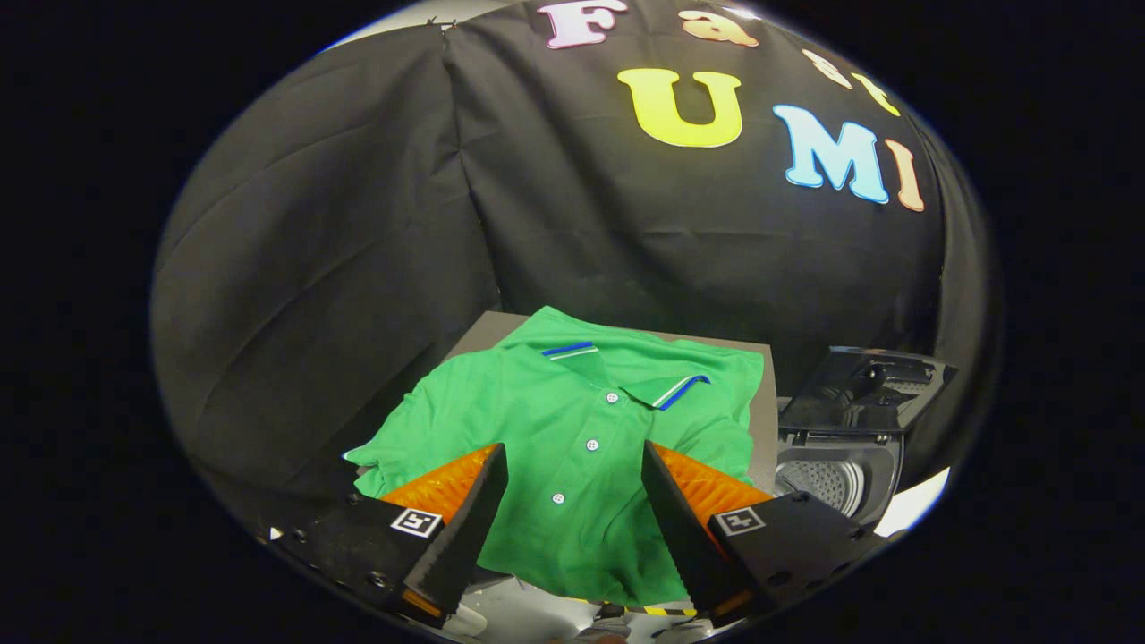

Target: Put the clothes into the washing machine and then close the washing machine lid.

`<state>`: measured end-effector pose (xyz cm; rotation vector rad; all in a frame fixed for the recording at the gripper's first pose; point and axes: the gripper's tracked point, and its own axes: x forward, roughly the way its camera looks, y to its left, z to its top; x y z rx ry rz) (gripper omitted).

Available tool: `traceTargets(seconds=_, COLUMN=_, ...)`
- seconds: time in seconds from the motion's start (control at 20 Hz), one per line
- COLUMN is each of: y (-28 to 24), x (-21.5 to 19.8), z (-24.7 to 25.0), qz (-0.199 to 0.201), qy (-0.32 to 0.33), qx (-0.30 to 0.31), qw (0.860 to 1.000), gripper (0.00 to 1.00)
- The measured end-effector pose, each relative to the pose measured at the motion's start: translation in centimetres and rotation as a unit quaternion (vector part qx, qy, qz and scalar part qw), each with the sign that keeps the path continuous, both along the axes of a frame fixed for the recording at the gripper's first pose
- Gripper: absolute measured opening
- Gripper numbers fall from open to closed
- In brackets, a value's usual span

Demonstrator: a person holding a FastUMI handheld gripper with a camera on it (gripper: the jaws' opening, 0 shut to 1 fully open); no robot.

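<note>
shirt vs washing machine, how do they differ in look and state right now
The green polo shirt lies spread flat on the table; the washing machine stands beside the table, lower down. The shirt is soft, bright cloth with a striped collar; the washing machine is hard and dark. The shirt is buttoned shut; the washing machine has its lid raised, drum showing. The gripper holds its fingers open above the shirt.

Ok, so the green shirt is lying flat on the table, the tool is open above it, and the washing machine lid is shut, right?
Not quite: the lid is up, and the gripper view shows the drum inside the washing machine. The rest holds: the green shirt lies on the table with the tool open above it.
</note>
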<state>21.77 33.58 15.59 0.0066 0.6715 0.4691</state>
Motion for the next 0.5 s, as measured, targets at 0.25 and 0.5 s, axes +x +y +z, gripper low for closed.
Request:
traceTargets(seconds=0.25, y=1.2, x=1.0, z=-2.4, qz=-0.006, qy=0.032, qx=-0.028, qw=0.999, gripper=0.95)
traceTargets(seconds=0.5, y=1.6, x=1.9, z=-4.6, qz=-0.003, qy=0.043, qx=-0.069, qw=0.997, gripper=0.95)
